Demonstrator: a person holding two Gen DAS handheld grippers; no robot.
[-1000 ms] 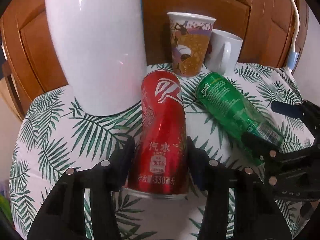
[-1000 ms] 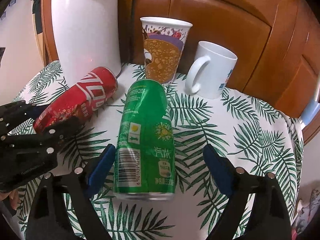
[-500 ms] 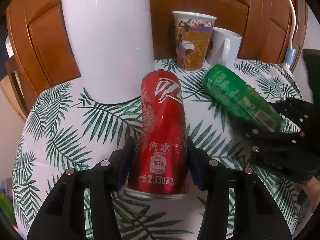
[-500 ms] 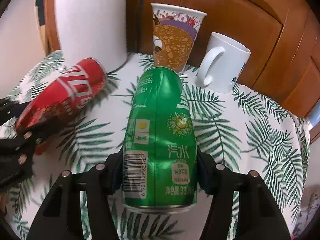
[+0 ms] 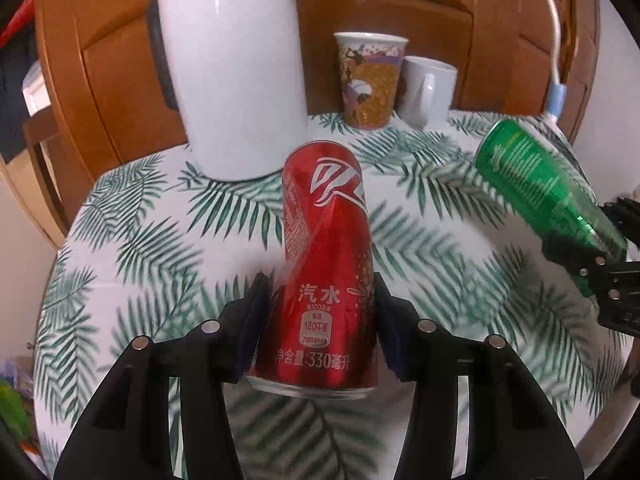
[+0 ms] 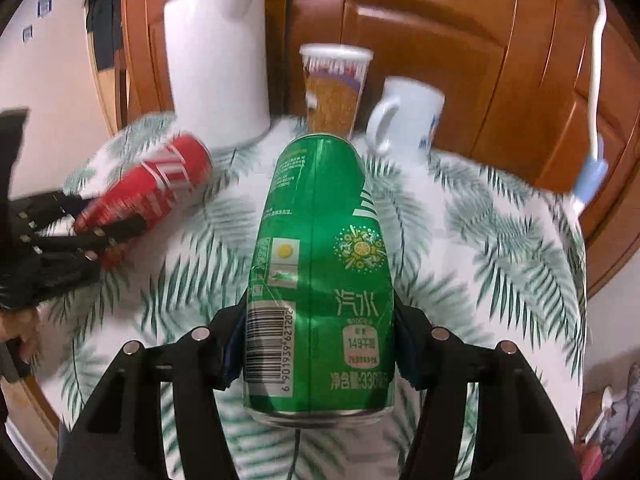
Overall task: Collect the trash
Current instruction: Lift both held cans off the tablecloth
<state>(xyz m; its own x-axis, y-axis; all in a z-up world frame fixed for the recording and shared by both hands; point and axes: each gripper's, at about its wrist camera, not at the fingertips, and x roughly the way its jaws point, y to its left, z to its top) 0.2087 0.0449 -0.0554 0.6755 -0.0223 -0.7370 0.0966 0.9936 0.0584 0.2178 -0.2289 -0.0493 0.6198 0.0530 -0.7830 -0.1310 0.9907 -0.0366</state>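
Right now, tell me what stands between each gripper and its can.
Nothing. The left gripper is shut on the red can, and the right gripper is shut on the green can.

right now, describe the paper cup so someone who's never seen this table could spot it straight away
Start at the tall white kettle at the back of the leaf-print table. Just to its right, against the wooden doors, two cups stand side by side. The paper cup is the taller one with a brown and purple cartoon print and no handle; the mug beside it is plain white with a handle.
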